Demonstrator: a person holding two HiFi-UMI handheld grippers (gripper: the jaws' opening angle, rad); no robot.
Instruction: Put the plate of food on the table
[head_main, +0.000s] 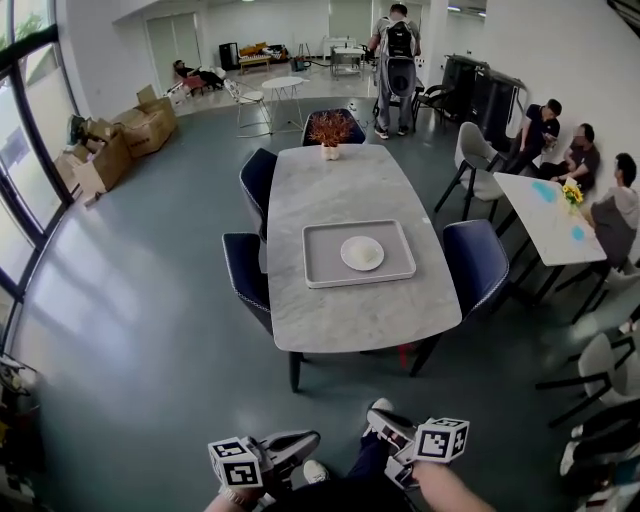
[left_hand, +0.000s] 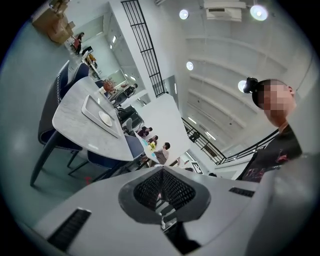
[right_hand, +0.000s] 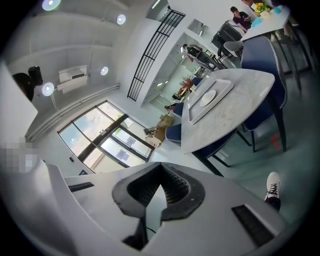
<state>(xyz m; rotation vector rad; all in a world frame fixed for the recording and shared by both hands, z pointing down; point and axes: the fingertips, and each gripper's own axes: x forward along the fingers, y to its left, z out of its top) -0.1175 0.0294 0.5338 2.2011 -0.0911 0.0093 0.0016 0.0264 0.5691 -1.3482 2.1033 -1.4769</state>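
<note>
**Plate sits on its tray on the surface, both tools shut and empty**

The white plate (head_main: 361, 253) with a pale portion of food lies in the right half of a grey tray (head_main: 318, 272). The tray rests on the marble surface (head_main: 330, 185), nearer its near end than its far one. At the far end of the surface stands a small potted plant (head_main: 330, 130) with reddish branches. Dark blue chairs (head_main: 246, 272) are drawn up along both long sides.

The left tool (left_hand: 162, 175) has its jaws pressed together with nothing between them. The right tool (right_hand: 161, 182) is likewise closed at the tips and empty. In the head view both are low at the near edge, well apart from the surface and over the grey floor beside the person's white shoes (head_main: 381, 408). Seated people (head_main: 580, 150) gather at a second table on the right.
</note>
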